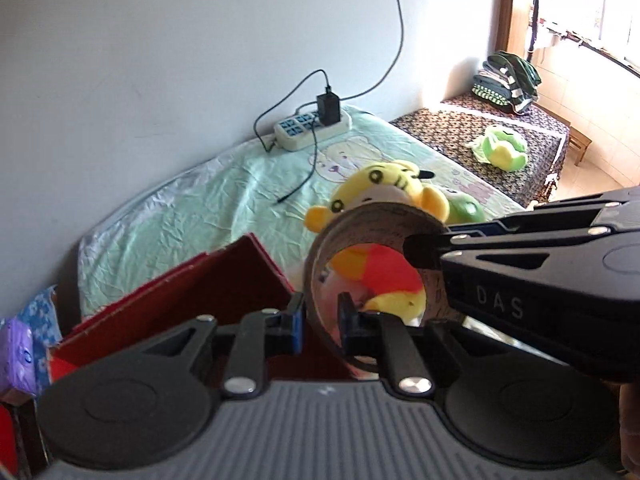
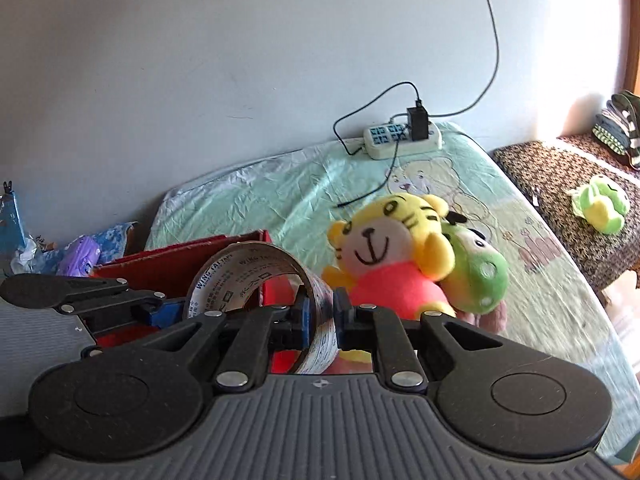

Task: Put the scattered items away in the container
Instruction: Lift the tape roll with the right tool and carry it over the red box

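Observation:
A roll of brown packing tape (image 1: pixel 360 220) is held in the air by both grippers. My left gripper (image 1: pixel 322 316) is shut on the roll's near wall. My right gripper (image 1: pixel 424 252) comes in from the right and pinches the roll's right side. In the right wrist view the tape roll (image 2: pixel 248 268) sits between my right gripper's (image 2: pixel 322 314) pads, with my left gripper (image 2: pixel 172 312) clamped on its left side. The open red box (image 1: pixel 180 292) (image 2: pixel 172 264) lies just left of and below the roll. A yellow tiger plush (image 2: pixel 384 236) and a green frog plush (image 2: pixel 476 276) lie behind on the bed.
A white power strip (image 2: pixel 400 140) with a black charger and trailing cable rests by the wall on the green sheet (image 2: pixel 260 200). A second green plush (image 2: pixel 600 204) and folded clothes (image 2: pixel 616 128) sit on the patterned bed at right. Tissue packs (image 2: pixel 80 256) lie at left.

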Action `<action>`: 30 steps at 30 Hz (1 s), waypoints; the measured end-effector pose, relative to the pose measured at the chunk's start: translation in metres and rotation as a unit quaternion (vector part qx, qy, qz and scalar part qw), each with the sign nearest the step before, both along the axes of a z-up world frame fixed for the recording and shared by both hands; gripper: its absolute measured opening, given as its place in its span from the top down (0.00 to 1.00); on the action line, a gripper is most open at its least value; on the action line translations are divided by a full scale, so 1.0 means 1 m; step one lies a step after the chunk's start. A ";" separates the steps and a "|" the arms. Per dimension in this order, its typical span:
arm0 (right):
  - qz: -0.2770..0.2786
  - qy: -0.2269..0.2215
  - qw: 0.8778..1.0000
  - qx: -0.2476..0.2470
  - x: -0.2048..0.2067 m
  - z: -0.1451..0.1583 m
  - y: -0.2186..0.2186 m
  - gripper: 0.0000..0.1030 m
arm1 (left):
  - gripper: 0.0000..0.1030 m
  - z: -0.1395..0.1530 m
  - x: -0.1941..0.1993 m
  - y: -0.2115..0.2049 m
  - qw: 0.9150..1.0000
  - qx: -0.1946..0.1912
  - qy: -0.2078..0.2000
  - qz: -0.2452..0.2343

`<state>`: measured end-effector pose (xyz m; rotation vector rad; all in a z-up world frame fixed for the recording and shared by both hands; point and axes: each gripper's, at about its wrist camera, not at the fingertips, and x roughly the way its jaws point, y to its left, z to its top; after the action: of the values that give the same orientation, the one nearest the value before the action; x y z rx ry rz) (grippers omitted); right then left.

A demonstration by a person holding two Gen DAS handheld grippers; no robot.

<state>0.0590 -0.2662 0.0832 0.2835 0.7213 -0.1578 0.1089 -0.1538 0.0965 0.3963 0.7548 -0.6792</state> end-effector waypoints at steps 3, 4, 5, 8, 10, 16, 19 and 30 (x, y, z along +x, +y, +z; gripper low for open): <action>0.022 0.002 1.000 0.014 0.021 0.000 0.019 0.88 | 0.89 -0.001 0.019 0.018 1.000 0.011 -0.003 0.024; 0.029 0.005 0.999 0.019 0.028 -0.002 0.026 0.88 | 0.89 -0.002 0.025 0.025 0.999 0.015 -0.002 0.032; 0.037 0.007 0.999 0.023 0.035 -0.004 0.033 0.88 | 0.89 -0.003 0.031 0.032 0.999 0.018 -0.001 0.040; 0.060 0.017 0.998 0.030 0.057 -0.013 0.052 0.88 | 0.89 -0.012 0.047 0.055 0.997 0.028 0.006 0.069; 0.077 0.030 0.996 0.034 0.071 -0.020 0.065 0.88 | 0.89 -0.024 0.057 0.070 0.995 0.035 0.014 0.089; 0.122 0.071 0.989 0.030 0.106 -0.043 0.105 0.88 | 0.93 -0.064 0.081 0.105 0.988 0.054 0.050 0.136; 0.136 0.099 0.985 0.030 0.124 -0.058 0.115 0.89 | 0.93 -0.082 0.096 0.111 0.983 0.062 0.075 0.154; 0.174 0.204 0.963 0.036 0.184 -0.115 0.127 0.90 | 0.93 -0.144 0.145 0.112 0.962 0.105 0.164 0.192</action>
<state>0.2430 -0.1389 -0.0321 0.1894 1.1754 0.1520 0.2541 -0.0415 -0.0470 0.3194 1.1899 -0.2980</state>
